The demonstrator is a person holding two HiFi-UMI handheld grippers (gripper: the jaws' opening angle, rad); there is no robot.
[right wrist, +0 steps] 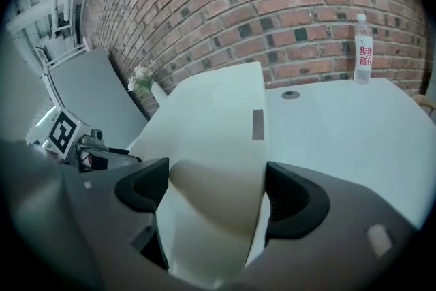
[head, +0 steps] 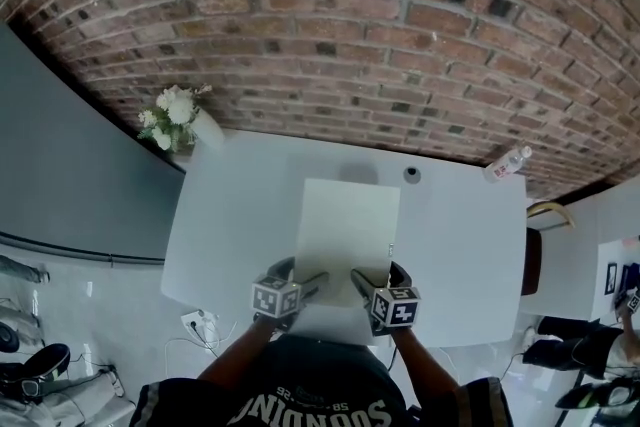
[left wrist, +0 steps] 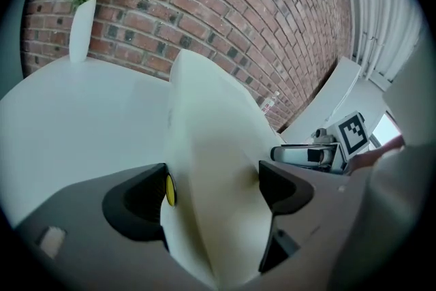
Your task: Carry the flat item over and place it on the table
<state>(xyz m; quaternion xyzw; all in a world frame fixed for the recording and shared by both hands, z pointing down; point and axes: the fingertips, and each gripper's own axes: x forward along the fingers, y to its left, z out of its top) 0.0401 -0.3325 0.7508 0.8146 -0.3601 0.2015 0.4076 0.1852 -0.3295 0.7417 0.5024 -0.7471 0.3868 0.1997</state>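
Left tool point(left wrist: 212, 189) and right tool point(right wrist: 215, 193): each clamped on near edge of sheet point(head: 347, 220), which is pale, smooth, rectangular, bowed between jaws. Ahead: white matte bench point(head: 460, 235).

sheet point(left wrist: 218, 167) near edge: hidden between fingers point(left wrist: 136, 201) | bottle point(right wrist: 363, 51) label: unreadable

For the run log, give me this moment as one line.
left gripper: shut on sheet | right gripper: shut on sheet | sheet: bowed, over table
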